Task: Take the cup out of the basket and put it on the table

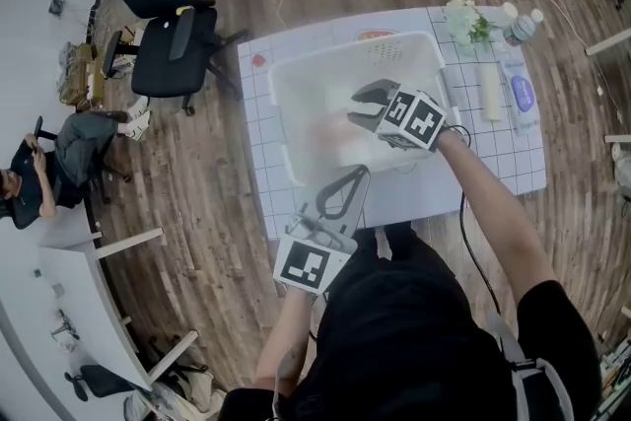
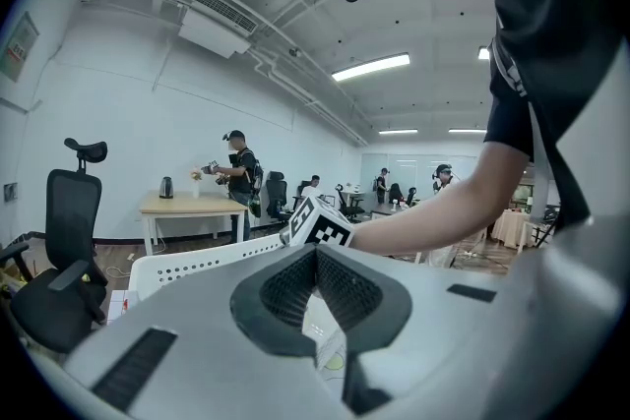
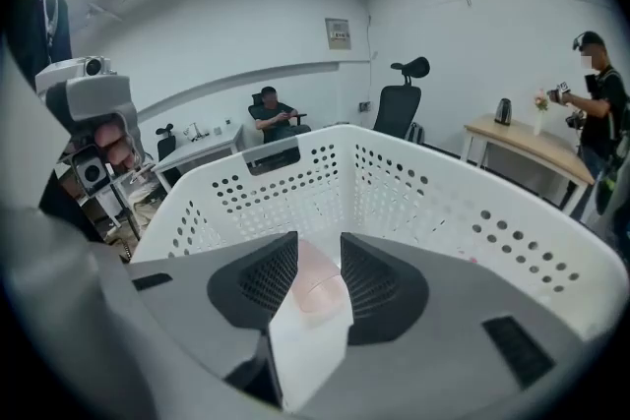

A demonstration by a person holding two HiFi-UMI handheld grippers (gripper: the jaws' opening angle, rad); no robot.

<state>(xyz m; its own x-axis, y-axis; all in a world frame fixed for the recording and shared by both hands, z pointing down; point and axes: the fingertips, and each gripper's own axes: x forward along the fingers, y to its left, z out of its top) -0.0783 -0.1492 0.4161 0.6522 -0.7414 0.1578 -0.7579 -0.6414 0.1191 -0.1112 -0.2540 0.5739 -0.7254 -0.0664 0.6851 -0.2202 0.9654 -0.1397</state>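
Two grippers are working at the table [image 1: 493,168]. The right gripper [image 1: 361,106] is hanging inside the white basket [image 1: 281,118] at frame centre, jaws parted and unclamped, with the pink cup [image 3: 317,288] on the basket floor showing in the gap between them. The left gripper [image 1: 361,173], clenched on nothing, is hovering by the basket's lower rim.

Basket [image 3: 413,197] white, dotted with round holes; cup [image 3: 317,288] pale pink. Table [image 1: 258,143] white with a thin grid — floor [image 1: 207,192] brown wood planks, office chair [image 1: 168,64] black.

Blk office chair [image 1: 168,64], seated person [image 1: 54,158], white flowers [image 1: 463,20], bottle [image 1: 519,28]
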